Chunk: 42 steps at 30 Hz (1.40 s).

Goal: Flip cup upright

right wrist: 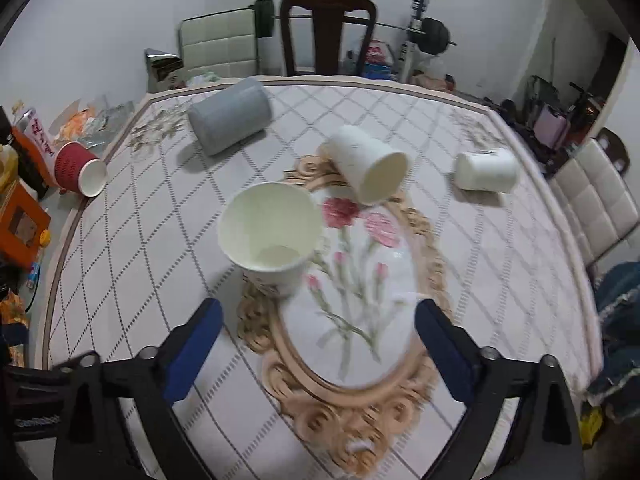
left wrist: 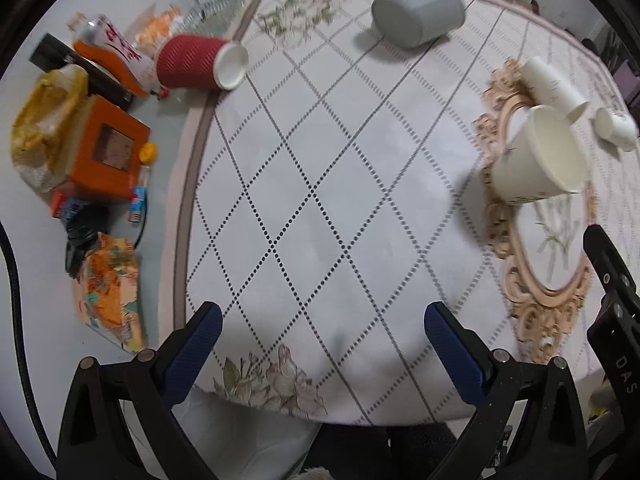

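My left tongs (left wrist: 322,320) and right tongs (right wrist: 318,316) both gape wide, holding nothing. The paper cup (right wrist: 271,242) stands mouth-up near the middle of the worktop (right wrist: 500,264), on the rim of the ornate floral medallion (right wrist: 352,360). Beyond it a second white cup (right wrist: 370,164) lies on its side, with a smaller white cup (right wrist: 486,170) toward the right edge and a grey cup (right wrist: 230,116) toward the far left corner. A red ribbed cup (left wrist: 200,62) lies at the left edge beside an orange box (left wrist: 106,150). Red lettering on a packet (left wrist: 118,46) there is unreadable.
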Tool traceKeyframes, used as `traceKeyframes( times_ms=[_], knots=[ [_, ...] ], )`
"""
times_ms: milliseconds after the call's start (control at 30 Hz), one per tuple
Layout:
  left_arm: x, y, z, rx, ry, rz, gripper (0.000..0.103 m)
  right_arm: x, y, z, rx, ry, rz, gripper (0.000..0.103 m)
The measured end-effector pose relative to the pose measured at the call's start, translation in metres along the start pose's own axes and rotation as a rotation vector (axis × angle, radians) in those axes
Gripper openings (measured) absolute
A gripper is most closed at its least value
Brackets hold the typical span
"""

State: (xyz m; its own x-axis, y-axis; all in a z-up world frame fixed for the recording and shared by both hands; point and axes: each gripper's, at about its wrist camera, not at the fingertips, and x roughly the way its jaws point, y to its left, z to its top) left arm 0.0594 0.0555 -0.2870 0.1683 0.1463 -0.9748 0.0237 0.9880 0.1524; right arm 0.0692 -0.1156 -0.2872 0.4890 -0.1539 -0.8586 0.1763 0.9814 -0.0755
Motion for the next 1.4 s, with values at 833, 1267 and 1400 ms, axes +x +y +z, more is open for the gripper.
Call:
traceKeyframes(
  times_ms=[833, 1267, 1400],
  knots=[
    [-0.265, -0.015, -0.071, -0.051, -0.453, -0.08, 0.103, -0.309, -0.102, 0.014, 0.022, -0.177, 0.055, 0.103],
    [-0.294, 0.001, -0.086, -0.125, -0.45, -0.074, 0.103, -0.357, -0.107, 0.018, 0.004, -0.205, 0.089, 0.103],
    [-0.294, 0.0, -0.087, -0.125, -0.425, -0.059, 0.103, -0.353, -0.103, 0.022, -0.026, -0.16, 0.093, 0.103]
  ],
)
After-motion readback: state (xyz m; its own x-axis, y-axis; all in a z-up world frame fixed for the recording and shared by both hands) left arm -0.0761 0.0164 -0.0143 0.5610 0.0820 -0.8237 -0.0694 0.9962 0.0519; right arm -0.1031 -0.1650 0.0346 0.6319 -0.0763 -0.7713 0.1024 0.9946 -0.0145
